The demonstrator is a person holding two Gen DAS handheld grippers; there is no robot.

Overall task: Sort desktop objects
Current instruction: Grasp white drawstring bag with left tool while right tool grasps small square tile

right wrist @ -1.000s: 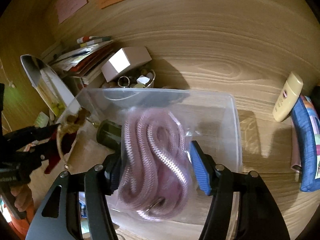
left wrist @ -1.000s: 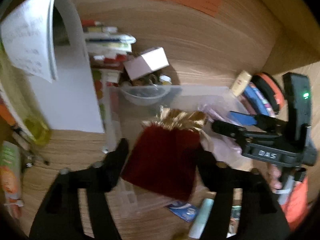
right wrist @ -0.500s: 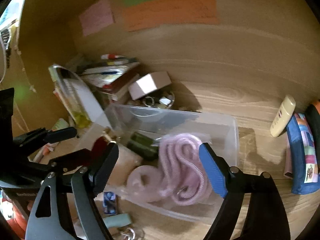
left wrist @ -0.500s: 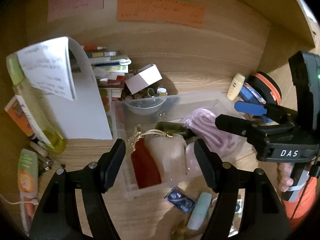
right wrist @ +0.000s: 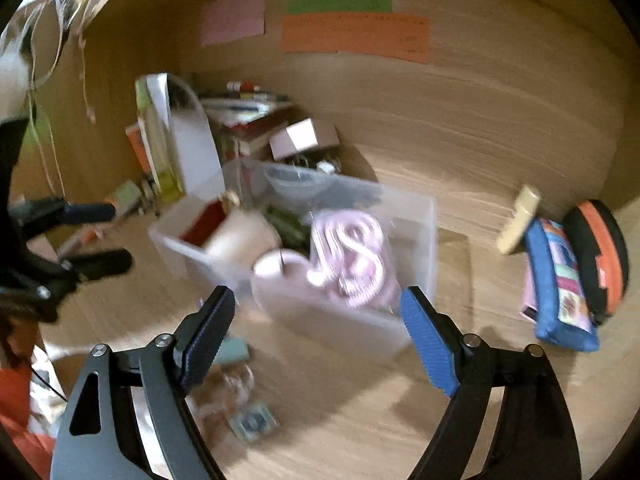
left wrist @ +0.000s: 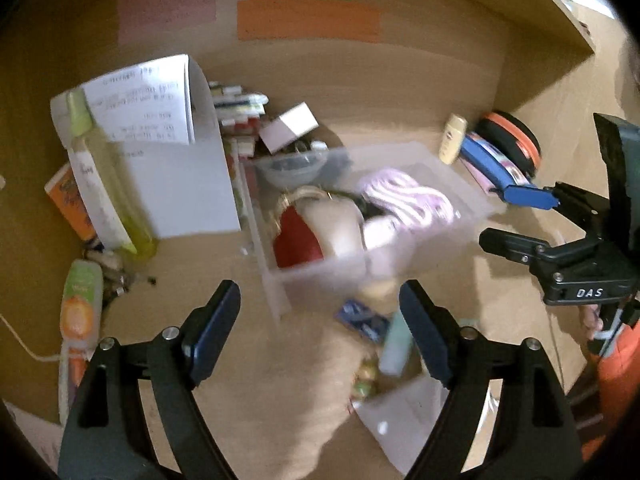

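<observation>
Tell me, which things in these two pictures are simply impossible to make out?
- Writing on the orange note: blurred and too small in both views.
- Dark item behind the pink rope in the clear bin: right view, mostly covered by the rope bag and cream pouch.
- Small clutter by the left tongs: left view, smeared by motion.
- Red pouch: left view, partly hidden behind the bin wall.

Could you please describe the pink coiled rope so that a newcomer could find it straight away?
Look for the clear plastic bin in the middle of the wooden desk. The pink coiled rope lies in its right end, bagged in clear plastic. Its looped, pale-striped cord sets it apart from the red pouch at the bin's left end.
</observation>
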